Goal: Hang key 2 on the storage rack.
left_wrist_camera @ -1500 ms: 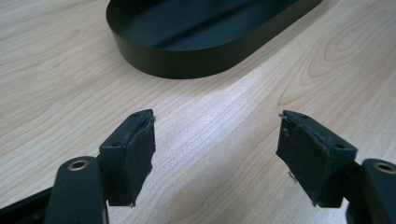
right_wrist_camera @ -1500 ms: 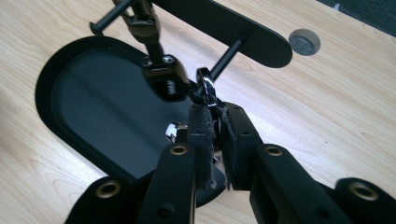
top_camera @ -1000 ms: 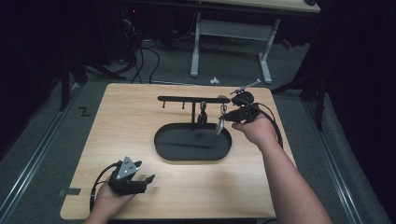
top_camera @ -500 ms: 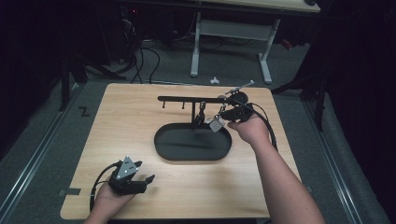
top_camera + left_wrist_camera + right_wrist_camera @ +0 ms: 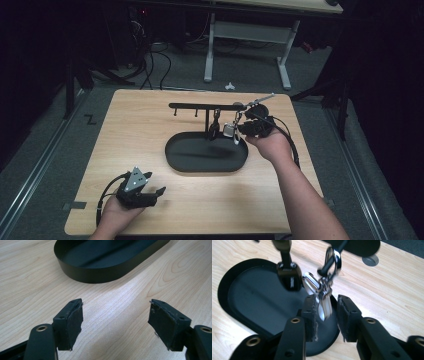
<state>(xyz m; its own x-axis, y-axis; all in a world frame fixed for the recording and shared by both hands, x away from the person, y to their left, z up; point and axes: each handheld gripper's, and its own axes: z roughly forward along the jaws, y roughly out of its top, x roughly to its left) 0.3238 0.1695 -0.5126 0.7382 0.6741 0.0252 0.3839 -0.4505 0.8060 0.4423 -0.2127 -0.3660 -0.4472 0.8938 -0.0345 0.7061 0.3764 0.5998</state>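
A black rack (image 5: 200,106) with hooks stands behind a black oval tray (image 5: 175,150) in the middle of the wooden table. A black key fob (image 5: 214,127) hangs from the rack over the tray. Beside it hangs a silver keychain (image 5: 230,131), its ring on a hook. My right gripper (image 5: 240,130) is at the tray's right end, its jaws closed around the silver keychain (image 5: 323,302), which tilts toward the gripper (image 5: 327,300). The black fob (image 5: 288,277) hangs just left of it. My left gripper (image 5: 156,183) rests open near the front left, facing the tray (image 5: 100,277), with nothing between its pads (image 5: 75,320).
A round grommet hole (image 5: 370,260) sits in the table behind the rack. The table's front edge (image 5: 200,232) is close to my left hand. A white desk frame (image 5: 250,30) and cables (image 5: 150,55) stand on the floor beyond the table.
My right gripper has moved a little left toward the rack and drawn in on the silver keychain. The left gripper has stayed put.
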